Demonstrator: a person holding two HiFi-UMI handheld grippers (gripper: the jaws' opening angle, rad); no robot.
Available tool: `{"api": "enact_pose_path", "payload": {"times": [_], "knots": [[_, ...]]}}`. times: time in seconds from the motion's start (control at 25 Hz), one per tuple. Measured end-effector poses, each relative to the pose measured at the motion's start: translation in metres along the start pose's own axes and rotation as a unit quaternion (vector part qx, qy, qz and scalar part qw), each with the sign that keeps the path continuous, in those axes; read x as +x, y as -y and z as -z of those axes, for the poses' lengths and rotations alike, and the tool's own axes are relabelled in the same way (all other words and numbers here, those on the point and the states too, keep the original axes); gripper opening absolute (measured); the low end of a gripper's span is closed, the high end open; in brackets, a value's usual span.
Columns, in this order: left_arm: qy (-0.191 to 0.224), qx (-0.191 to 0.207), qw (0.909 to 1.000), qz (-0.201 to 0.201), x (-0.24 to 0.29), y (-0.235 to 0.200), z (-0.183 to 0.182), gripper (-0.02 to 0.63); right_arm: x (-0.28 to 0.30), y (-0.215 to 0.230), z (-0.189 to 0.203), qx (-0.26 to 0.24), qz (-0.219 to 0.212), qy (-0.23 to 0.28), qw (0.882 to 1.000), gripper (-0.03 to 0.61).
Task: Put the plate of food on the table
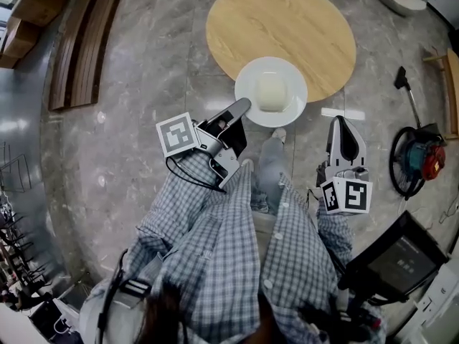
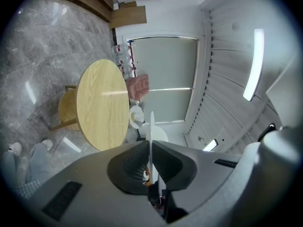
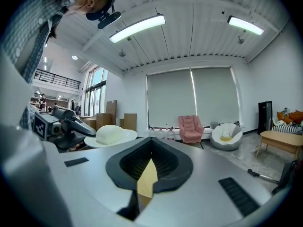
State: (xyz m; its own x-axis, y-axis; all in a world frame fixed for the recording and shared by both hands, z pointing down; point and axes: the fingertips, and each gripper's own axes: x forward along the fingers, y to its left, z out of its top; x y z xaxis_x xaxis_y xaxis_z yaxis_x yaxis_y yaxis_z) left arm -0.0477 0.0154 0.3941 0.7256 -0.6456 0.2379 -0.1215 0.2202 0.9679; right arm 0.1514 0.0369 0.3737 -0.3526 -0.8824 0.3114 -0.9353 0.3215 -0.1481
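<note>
Head view: left gripper (image 1: pixel 242 106) extended, jaws pinching plate (image 1: pixel 295 77) rim; right gripper's (image 1: pixel 341 122) jaws shut.

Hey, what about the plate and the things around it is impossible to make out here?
- Head view: what the pale food on the plate is; too small and featureless.
- Left gripper view: the food, hidden because the plate shows edge-on.
- Head view: print on the dark screen; too small.

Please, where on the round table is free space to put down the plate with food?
The whole top of the wooden table is bare, near edge to far edge. Only the plate, held at its rim by the left gripper, overlaps the near edge in the head view. Nothing crowds it.
</note>
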Motion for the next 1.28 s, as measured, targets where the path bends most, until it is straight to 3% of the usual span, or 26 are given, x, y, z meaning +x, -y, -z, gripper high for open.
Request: {"api": "enact_pose_path", "payload": {"times": [0.24,0.6,1.0,1.28], "knots": [[0.001,0.007,0.9999,0.008,0.000,0.004,0.000,0.020,0.011,-0.004,-0.007,-0.005,-0.015,0.010,1.000,0.008],[0.042,0.028,0.9966,0.065,-0.002,0.018,-0.007,0.020,0.031,-0.012,-0.034,-0.055,-0.064,0.048,0.995,0.008],[0.069,0.049,0.9906,0.108,-0.007,0.036,-0.015,0.020,0.039,-0.015,-0.040,-0.064,-0.079,0.058,0.993,0.008],[0.066,0.053,0.9919,0.095,-0.012,0.035,-0.014,0.020,0.041,-0.022,-0.035,-0.059,-0.090,0.049,0.993,0.008]]}}
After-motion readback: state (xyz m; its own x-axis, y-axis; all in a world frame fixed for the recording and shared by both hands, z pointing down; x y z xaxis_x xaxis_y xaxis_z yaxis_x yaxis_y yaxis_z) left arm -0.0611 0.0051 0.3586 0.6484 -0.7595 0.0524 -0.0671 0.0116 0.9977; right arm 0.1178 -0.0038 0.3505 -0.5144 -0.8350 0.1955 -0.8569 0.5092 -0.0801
